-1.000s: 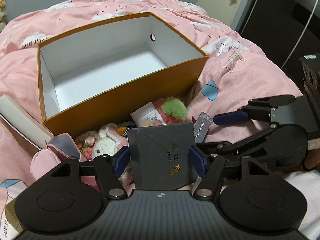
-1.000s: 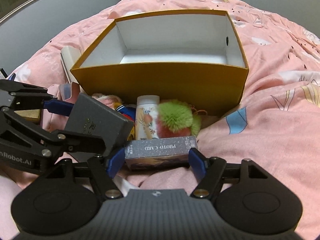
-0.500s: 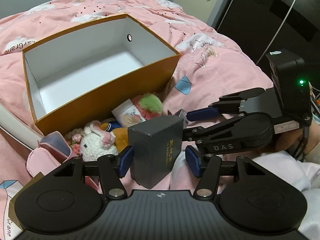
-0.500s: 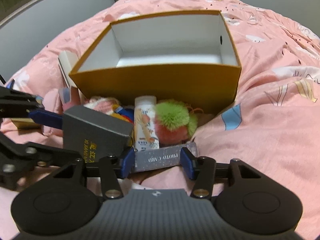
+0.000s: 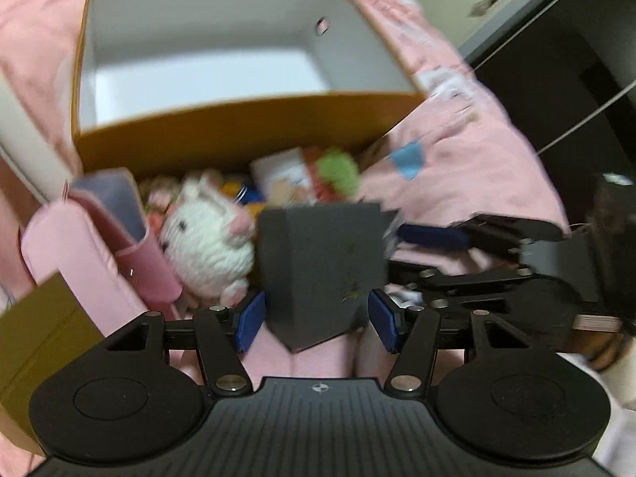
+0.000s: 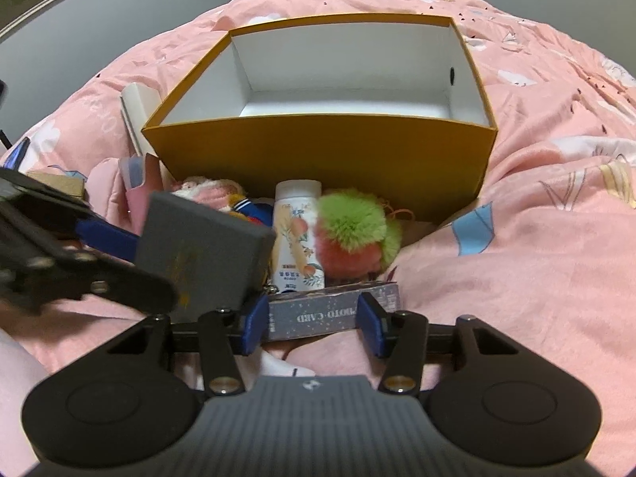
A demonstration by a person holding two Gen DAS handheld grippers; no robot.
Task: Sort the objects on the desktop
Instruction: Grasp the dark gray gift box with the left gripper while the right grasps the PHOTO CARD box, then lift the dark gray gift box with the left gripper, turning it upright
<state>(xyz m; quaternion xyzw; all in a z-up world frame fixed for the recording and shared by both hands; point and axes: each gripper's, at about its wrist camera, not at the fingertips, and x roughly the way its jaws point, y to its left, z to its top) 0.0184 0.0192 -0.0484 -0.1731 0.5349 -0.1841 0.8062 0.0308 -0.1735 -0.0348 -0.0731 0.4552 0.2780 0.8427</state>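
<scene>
My left gripper (image 5: 316, 318) is shut on a dark grey box (image 5: 322, 266) with gold lettering, held tilted over the pink quilt; the view is motion-blurred. The same dark grey box (image 6: 202, 254) shows at the left of the right wrist view. My right gripper (image 6: 312, 320) is shut on a grey photo card box (image 6: 322, 312) lying low on the quilt. Beyond both stands an open orange box (image 6: 318, 159) with a bare white inside. In front of its near wall lie a white plush (image 5: 206, 246), a small bottle (image 6: 298, 238) and a green-pink pompom (image 6: 349, 234).
A pink pouch (image 5: 131, 246) and an olive cardboard box (image 5: 35, 334) sit at the left. The white lid (image 6: 135, 107) leans beside the orange box. The pink quilt (image 6: 536, 258) spreads wide to the right. A dark cabinet and a door (image 5: 556, 59) stand at the far right.
My left gripper rolled and shifted with the grey box, which turned from face-on to tilted. My right gripper's jaws narrowed onto the photo card box and have since stayed still.
</scene>
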